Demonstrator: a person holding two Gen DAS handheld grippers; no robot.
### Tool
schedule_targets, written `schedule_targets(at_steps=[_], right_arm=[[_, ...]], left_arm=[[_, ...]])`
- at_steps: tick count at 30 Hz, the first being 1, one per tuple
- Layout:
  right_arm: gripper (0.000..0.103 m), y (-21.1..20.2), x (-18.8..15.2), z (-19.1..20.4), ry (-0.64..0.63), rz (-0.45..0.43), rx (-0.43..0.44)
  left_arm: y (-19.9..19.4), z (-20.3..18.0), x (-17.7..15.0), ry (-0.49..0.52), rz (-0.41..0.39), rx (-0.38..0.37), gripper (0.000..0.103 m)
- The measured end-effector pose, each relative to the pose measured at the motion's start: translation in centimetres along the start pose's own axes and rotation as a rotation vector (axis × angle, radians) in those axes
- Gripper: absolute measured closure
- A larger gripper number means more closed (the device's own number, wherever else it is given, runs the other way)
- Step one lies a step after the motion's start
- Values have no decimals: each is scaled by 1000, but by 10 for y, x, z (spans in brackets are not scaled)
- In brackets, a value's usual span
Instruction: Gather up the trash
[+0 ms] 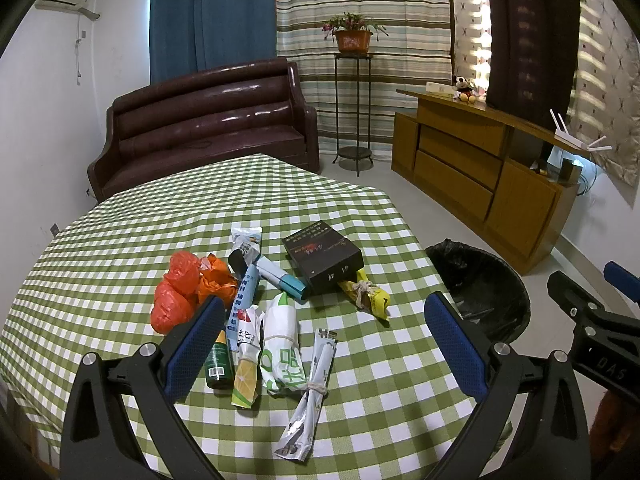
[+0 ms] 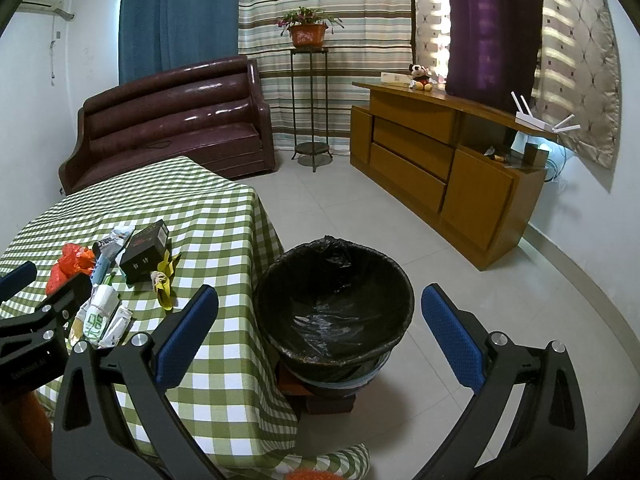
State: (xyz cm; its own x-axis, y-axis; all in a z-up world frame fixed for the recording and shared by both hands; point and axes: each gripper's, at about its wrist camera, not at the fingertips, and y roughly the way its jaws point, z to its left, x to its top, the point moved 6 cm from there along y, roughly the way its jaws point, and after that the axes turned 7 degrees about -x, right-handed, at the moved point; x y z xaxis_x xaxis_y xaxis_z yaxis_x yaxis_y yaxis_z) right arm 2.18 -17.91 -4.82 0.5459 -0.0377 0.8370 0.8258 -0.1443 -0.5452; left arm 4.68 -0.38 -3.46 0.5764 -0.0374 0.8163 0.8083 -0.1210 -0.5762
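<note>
A heap of trash lies on the green checked table (image 1: 120,216): orange plastic bags (image 1: 180,292), a black box (image 1: 324,256), a yellow wrapper (image 1: 370,294), a white-green tied wrapper (image 1: 282,344), a silver tied wrapper (image 1: 312,392), a small green bottle (image 1: 219,362). My left gripper (image 1: 324,320) hovers open above these wrappers, holding nothing. My right gripper (image 2: 320,312) stands open over the black-lined bin (image 2: 336,312), which is beside the table's right edge. The bin (image 1: 484,292) shows in the left wrist view too.
A dark brown sofa (image 1: 208,120) stands behind the table. A plant stand (image 1: 354,112) with a flower pot is at the back, and a wooden cabinet (image 2: 440,168) runs along the right wall. Tiled floor (image 2: 360,208) lies between bin and cabinet.
</note>
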Motion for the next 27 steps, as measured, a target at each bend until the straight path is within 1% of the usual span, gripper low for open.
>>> schedule_targets(at_steps=[16, 19, 20, 22, 24, 26, 27], right_arm=[[4, 2, -2, 0, 17, 14, 8], [4, 6, -2, 0, 22, 20, 11], [4, 6, -3, 2, 21, 21, 14], [5, 6, -6, 5, 16, 27, 26], [8, 6, -9, 12, 0, 32, 33], [18, 6, -10, 23, -15, 45, 46], [19, 6, -12, 27, -20, 53, 57]], left_arm=[[0, 0, -4, -1, 6, -2, 6], [0, 4, -11, -1, 20, -3, 6], [9, 8, -13, -3, 26, -2, 6], [8, 17, -17, -10, 35, 7, 6], [5, 27, -20, -15, 40, 24, 6], [4, 37, -24, -23, 46, 38, 6], [2, 44, -25, -29, 51, 43, 6]])
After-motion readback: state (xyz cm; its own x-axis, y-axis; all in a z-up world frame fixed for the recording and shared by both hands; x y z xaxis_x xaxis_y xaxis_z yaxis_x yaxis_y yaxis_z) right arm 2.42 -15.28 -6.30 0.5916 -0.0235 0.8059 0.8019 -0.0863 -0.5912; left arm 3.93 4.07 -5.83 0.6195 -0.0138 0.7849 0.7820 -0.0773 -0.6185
